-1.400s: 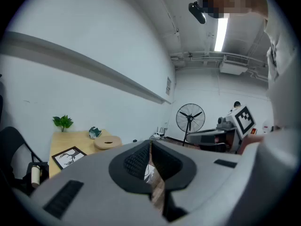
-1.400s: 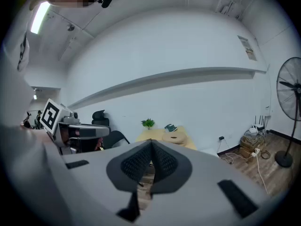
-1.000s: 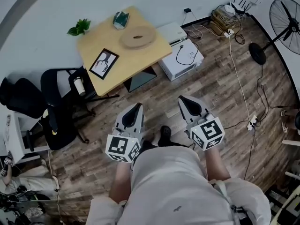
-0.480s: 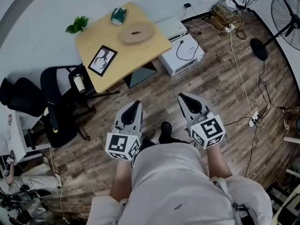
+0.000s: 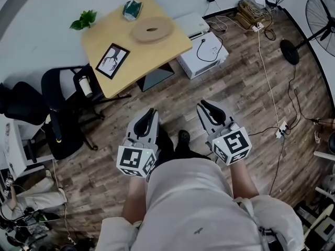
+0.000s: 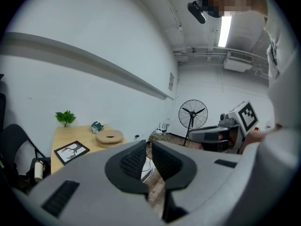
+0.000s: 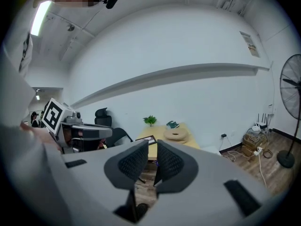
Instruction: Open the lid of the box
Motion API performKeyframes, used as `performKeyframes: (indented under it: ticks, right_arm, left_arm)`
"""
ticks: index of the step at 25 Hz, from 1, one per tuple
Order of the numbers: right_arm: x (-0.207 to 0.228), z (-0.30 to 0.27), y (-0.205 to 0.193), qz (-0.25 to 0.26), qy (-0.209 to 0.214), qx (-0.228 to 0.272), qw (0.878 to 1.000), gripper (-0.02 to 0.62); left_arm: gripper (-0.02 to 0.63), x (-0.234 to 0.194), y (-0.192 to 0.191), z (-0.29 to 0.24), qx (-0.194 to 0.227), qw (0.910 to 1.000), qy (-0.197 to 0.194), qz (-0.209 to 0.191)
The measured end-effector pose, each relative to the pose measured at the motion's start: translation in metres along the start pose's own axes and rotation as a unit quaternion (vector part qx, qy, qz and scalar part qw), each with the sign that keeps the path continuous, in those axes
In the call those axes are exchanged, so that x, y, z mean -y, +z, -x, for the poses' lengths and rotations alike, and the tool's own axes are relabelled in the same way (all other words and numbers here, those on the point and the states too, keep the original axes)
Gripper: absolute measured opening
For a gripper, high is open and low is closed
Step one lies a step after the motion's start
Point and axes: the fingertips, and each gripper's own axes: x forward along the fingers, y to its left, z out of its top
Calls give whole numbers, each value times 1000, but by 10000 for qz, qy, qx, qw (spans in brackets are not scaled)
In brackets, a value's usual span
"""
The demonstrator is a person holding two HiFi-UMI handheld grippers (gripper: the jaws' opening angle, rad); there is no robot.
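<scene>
Walk-up pose, nothing grabbed

Left tongs (image 5: 149,114) together, right tongs (image 5: 205,106) opening on nothing, held low probably since the round wooden box (image 5: 152,29) sits on the counter (image 5: 123,48) well ahead.

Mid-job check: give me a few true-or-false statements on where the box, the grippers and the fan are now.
The round wooden box sits on the table. True.
The right gripper grips the box. False: its jaws are opening, nothing between them.
A framed picture lies on the table. True.
The fan stands on the table. False: it stands on the floor.
The left gripper is shut and empty. True.
</scene>
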Motion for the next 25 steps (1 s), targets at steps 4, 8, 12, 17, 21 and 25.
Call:
performKeyframes:
  ticks: [4, 8, 12, 17, 21, 25]
  right_arm:
    - [-2, -6, 2, 7, -2, -14, 10000, 81]
    - [-1, -17, 8, 9, -7, -8, 10000, 138]
    - [6, -27, 13, -21, -52, -35, 10000, 149]
    - [17, -45, 20, -56, -157, -47, 9999, 152]
    - [26, -61, 27, -76, -227, -88, 9997, 153]
    - [37, -75, 37, -75, -295, -85, 9995, 155]
  left_arm:
    - [43, -7, 3, -2, 18, 10000, -35, -23]
    - [80, -15, 9, -8, 45, 9999, -130, -62]
    - [101, -21, 15, -21, 5, 9997, -221, -138]
    - [103, -37, 18, -39, -50, 9994, -319, -150]
    - [102, -50, 26, -55, -56, 9990, -418, -147]
    - [101, -61, 34, -74, -57, 9985, -524, -154]
